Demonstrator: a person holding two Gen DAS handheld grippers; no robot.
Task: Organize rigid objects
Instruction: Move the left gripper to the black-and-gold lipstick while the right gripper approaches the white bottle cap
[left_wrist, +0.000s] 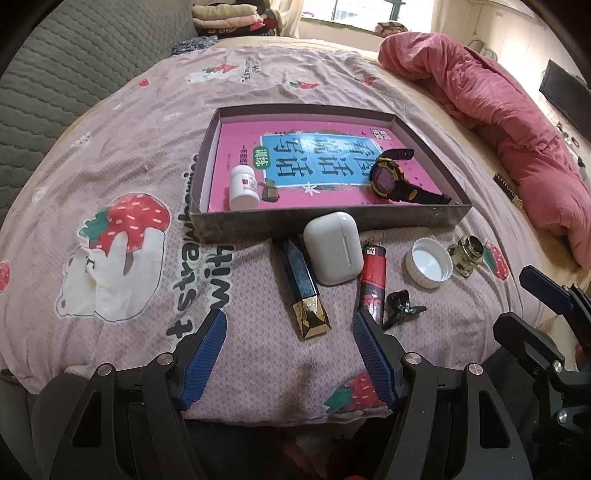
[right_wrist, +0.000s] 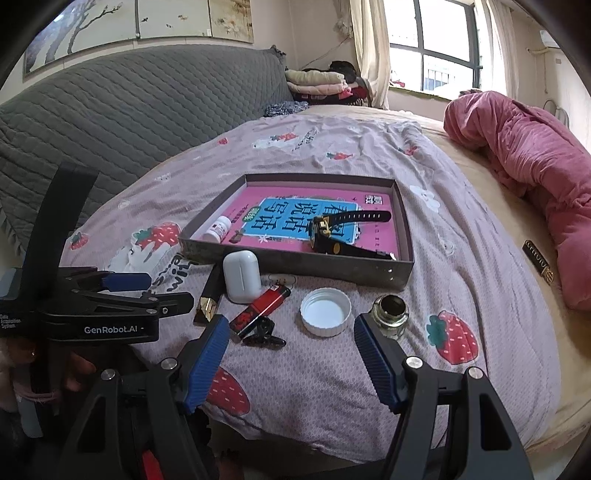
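Note:
A shallow grey box (left_wrist: 325, 219) (right_wrist: 295, 264) on the bed holds a pink book, a white pill bottle (left_wrist: 243, 187) (right_wrist: 218, 229) and a yellow-black watch (left_wrist: 391, 177) (right_wrist: 332, 230). In front of it lie a dark lipstick with a gold end (left_wrist: 303, 288) (right_wrist: 209, 295), a white earbud case (left_wrist: 333, 252) (right_wrist: 242, 275), a red lighter (left_wrist: 373, 280) (right_wrist: 262, 304), a black clip (left_wrist: 400, 304) (right_wrist: 264, 334), a white cap (left_wrist: 428, 263) (right_wrist: 325, 312) and a small glass jar (left_wrist: 467, 256) (right_wrist: 389, 317). My left gripper (left_wrist: 288, 325) is open and empty, just short of the lipstick. My right gripper (right_wrist: 290, 332) is open and empty, near the cap.
A pink quilt (left_wrist: 498, 110) (right_wrist: 528, 173) lies bunched along the right of the bed. A grey padded headboard (right_wrist: 129, 122) stands at the back left. Folded clothes (right_wrist: 317, 83) are stacked by the window. The bed edge runs just below the grippers.

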